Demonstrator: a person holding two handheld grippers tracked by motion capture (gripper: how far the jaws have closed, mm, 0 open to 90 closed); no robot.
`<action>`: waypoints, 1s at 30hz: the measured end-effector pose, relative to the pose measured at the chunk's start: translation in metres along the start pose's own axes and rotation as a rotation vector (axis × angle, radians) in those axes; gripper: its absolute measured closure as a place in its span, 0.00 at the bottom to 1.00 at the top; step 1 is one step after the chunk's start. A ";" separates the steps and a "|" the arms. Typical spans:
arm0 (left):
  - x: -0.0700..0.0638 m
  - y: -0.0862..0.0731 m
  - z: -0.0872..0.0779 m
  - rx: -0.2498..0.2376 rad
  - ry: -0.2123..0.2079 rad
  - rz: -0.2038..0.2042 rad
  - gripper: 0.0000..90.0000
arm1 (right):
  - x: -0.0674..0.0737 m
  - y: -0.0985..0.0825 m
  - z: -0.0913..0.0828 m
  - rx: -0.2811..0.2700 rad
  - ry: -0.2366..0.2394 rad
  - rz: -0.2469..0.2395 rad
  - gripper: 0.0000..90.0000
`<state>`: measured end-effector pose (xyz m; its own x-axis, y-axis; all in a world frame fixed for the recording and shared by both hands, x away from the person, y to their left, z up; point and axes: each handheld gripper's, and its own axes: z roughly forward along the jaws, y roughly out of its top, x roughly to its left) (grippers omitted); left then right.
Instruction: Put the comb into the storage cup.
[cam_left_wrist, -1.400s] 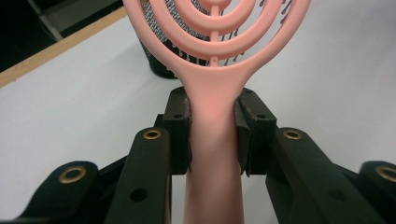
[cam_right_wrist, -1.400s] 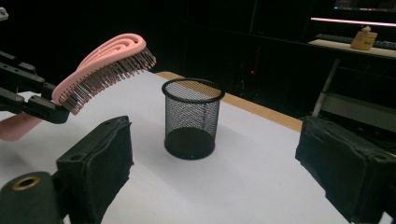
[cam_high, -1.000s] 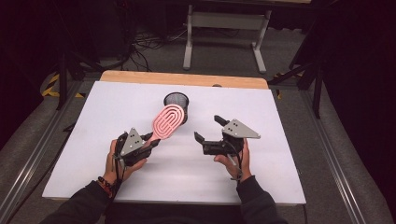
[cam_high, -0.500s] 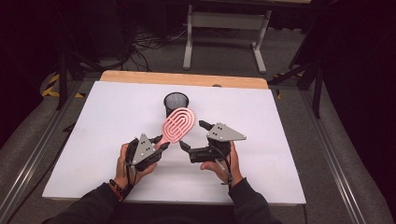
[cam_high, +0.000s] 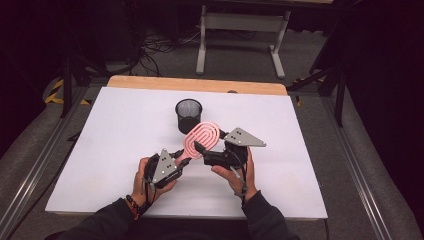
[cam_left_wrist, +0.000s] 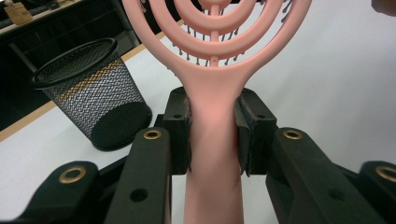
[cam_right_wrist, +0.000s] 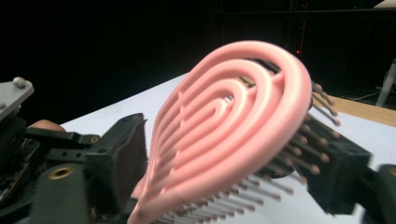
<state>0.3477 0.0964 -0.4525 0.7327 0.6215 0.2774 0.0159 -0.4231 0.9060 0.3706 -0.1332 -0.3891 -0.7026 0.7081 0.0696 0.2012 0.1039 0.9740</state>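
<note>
A pink vented hairbrush (cam_high: 202, 137) hangs above the white table (cam_high: 125, 115), head up and away from the person. My left gripper (cam_high: 184, 157) is shut on its handle; the left gripper view shows both pads clamped on the handle (cam_left_wrist: 212, 140). My right gripper (cam_high: 209, 140) reaches in from the right, and its jaws have just been closing with the brush head (cam_right_wrist: 224, 126) between them. One pad (cam_right_wrist: 123, 154) stands just off the brush's back. The other pad (cam_right_wrist: 336, 172) is at the bristle tips.
A black mesh cup (cam_high: 188, 114) stands upright on the table just behind the brush, also near in the left gripper view (cam_left_wrist: 88, 93). A wooden strip (cam_high: 200, 85) edges the table's far side. Table legs and cables lie beyond.
Both hands have come together toward the table's middle. The right gripper has moved left onto the brush head, and its jaws have narrowed around it. The left keeps its hold on the handle.
</note>
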 end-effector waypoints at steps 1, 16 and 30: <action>0.000 0.000 0.001 0.003 -0.007 -0.009 0.77 | -0.001 0.000 0.000 -0.008 0.003 0.011 0.30; 0.003 -0.003 0.014 0.052 -0.016 0.031 0.77 | -0.005 -0.012 -0.001 -0.084 0.122 0.154 0.65; 0.006 -0.003 0.016 0.040 -0.054 0.029 0.73 | 0.000 -0.009 -0.008 -0.114 0.154 0.114 0.69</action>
<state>0.3631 0.0909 -0.4587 0.7689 0.5726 0.2844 0.0207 -0.4669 0.8841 0.3633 -0.1390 -0.3958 -0.7777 0.5946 0.2042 0.2131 -0.0562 0.9754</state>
